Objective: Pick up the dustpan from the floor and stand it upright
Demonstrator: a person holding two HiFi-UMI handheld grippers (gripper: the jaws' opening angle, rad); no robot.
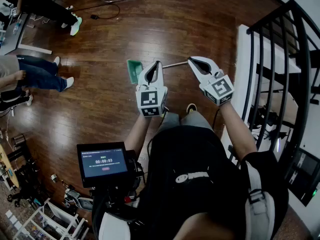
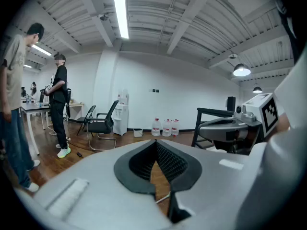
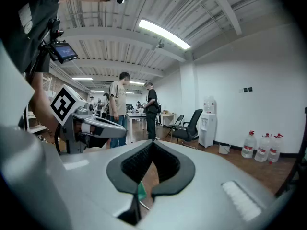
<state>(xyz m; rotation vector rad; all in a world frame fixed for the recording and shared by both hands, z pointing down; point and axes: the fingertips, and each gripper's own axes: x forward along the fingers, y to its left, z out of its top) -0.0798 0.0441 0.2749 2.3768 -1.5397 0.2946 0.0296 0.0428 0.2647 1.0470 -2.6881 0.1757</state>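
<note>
We look steeply down on a dark wooden floor (image 1: pixel 110 99) that fills most of the head view, with a black metal railing (image 1: pixel 280 59) running along its right edge. At the left of the room stand two bystanders, one in blue jeans (image 1: pixel 37 74) and one in dark trousers (image 1: pixel 55 9) with pale shoes. Below us are the operator's black shirt (image 1: pixel 195 159) and a small screen (image 1: pixel 104 163) mounted at chest height.

Both tools are held out in front, side by side and near each other. The left gripper (image 1: pixel 159 63) has its jaws closed tip to tip with nothing between them; in its own view only a sliver of floor shows through the gap behind the pads. The right gripper (image 1: pixel 190 60) is likewise closed and empty, its dark pads meeting at the tips.

The green dustpan (image 1: pixel 134 70) lies flat on the floor, just beyond and left of the left gripper in the head view. Its thin handle (image 1: pixel 175 64) runs rightward and passes under both sets of tips. Neither gripper holds it. A scrap of its green shows low through the gap in the right gripper view.

By the far white wall we make out a black office chair (image 2: pixel 101 123), a white water dispenser (image 2: pixel 121 119) and three water bottles (image 2: pixel 165 127).
</note>
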